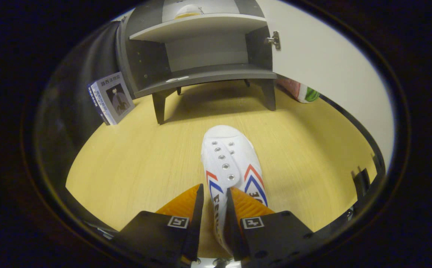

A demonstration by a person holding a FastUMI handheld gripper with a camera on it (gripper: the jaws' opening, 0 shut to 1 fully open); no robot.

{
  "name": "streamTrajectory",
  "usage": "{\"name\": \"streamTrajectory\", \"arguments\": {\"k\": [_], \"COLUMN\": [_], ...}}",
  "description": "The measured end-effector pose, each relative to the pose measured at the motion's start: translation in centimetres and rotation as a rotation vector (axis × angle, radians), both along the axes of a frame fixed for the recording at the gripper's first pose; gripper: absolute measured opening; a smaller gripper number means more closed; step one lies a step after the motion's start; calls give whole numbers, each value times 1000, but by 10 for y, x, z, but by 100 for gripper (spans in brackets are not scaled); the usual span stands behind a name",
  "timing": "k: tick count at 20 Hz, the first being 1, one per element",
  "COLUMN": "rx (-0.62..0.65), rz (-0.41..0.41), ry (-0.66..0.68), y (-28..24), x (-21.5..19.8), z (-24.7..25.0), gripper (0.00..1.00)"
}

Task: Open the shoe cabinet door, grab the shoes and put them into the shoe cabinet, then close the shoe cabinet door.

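While you held the gripper [214,203] low over the surface [134,163], its jaws were closed on the side wall of the white shoe [231,163], one finger outside the upper and one inside the opening, near the heel end.

Item: white shoe, canvas-looking, metal eyelets, red and blue chevrons on the flanks. Position: toe pointed straight at the shoe cabinet [201,56], well short of its legs.

Item: shoe cabinet, grey, on short legs. Its door [324,56] stood swung open at the cabinet's right side. The lower shelf lay bare; a second pale shoe [187,11] appeared to sit on the upper shelf.

Item: book [111,97], leaning just left of the cabinet.

Handling, as a judgement: light, soft-walled, likely to sag or pivot from a one-wall pinch. You would have done best keeping hold close to the stiffer heel collar.
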State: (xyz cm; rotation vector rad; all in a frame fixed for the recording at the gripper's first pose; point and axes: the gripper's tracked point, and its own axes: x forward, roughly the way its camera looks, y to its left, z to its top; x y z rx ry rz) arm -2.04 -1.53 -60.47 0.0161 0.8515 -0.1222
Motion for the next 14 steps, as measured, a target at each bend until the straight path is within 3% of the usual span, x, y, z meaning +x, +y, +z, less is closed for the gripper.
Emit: {"name": "streamTrajectory", "arguments": {"k": [6, 8, 10, 14], "rx": [-52, -80, -131, -71], "rz": [45, 47, 41, 52], "ry": [-127, -94, -99, -106], "y": [4, 4, -1, 4], "x": [10, 10, 12, 12], "z": [5, -4, -5, -6], "gripper": [37, 37, 30, 15]}}
